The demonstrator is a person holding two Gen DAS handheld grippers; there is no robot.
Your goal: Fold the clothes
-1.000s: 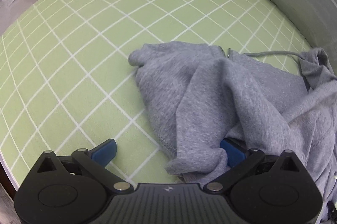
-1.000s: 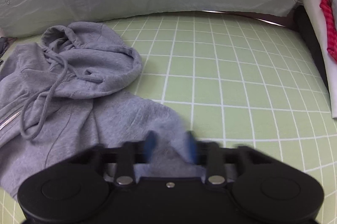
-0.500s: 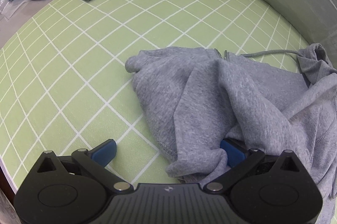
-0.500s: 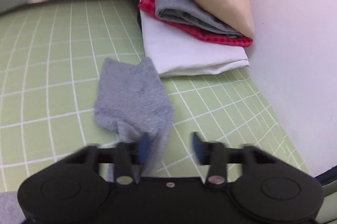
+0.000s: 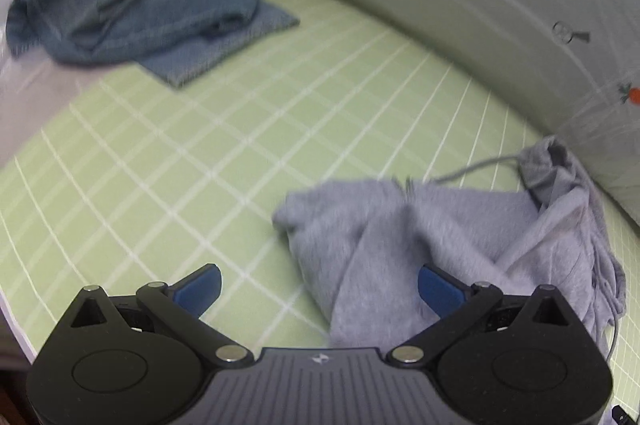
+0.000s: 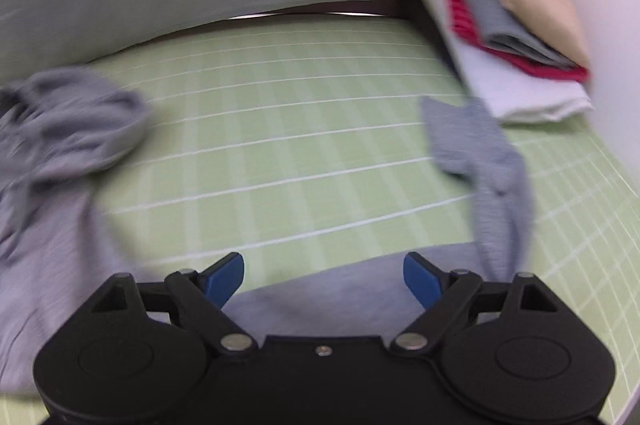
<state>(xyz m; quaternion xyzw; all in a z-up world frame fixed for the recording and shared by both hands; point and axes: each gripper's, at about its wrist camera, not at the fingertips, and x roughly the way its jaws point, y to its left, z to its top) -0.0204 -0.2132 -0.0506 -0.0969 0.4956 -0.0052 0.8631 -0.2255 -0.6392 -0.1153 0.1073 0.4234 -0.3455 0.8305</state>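
We see the grey hoodie (image 5: 460, 237) lying crumpled on the green checked mat (image 5: 240, 153), near its far edge by the pale wall. Our left gripper (image 5: 318, 283) stands wide open over the hoodie's near edge, gripping nothing. Our right gripper (image 6: 323, 275) is opening, cloth lying beneath it but unpinched. A sleeve (image 6: 486, 165) stretches toward the folded stack (image 6: 516, 37) at the mat's right corner. Jeans (image 5: 148, 5) sit at the far left corner.

Left tool (image 5: 318, 285) jaws spread wide; grey hoodie (image 5: 440, 241) crumpled beside right pad; denim garment (image 5: 140, 5) well apart.
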